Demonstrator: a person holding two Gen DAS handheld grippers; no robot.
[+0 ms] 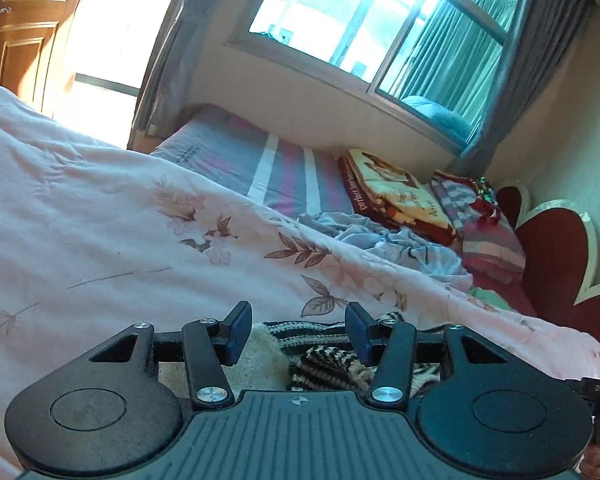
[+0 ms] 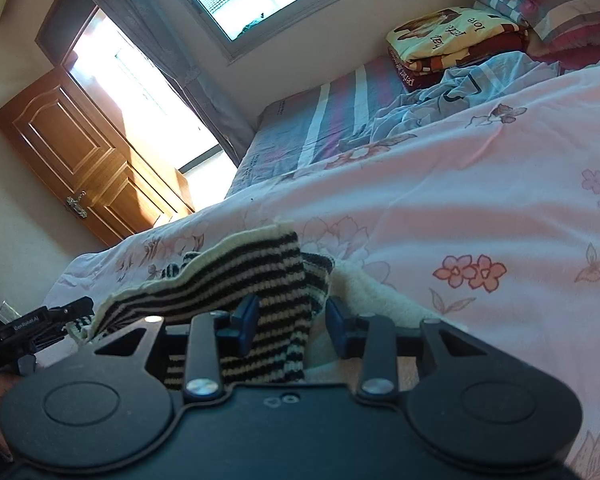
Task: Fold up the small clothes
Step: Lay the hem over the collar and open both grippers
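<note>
A small black-and-cream striped knit garment (image 2: 240, 276) with a fleecy cream lining (image 2: 364, 292) lies on the pink floral quilt (image 2: 460, 184). In the right wrist view my right gripper (image 2: 292, 326) is open, its blue pads either side of a raised striped fold that drapes between them. In the left wrist view my left gripper (image 1: 298, 330) is open just over the same garment (image 1: 324, 356), with cream fleece (image 1: 264, 356) by the left pad. The other gripper's body (image 2: 32, 328) shows at the left edge of the right wrist view.
The quilt (image 1: 100, 220) covers the near bed. Beyond it lie a striped sheet (image 1: 276, 172), a crumpled pale blue cloth (image 1: 380, 240), a folded printed blanket (image 1: 396, 192), striped pillows (image 1: 488, 232) and a red headboard (image 1: 556, 252). A window, grey curtains and a wooden door (image 2: 80, 160) stand behind.
</note>
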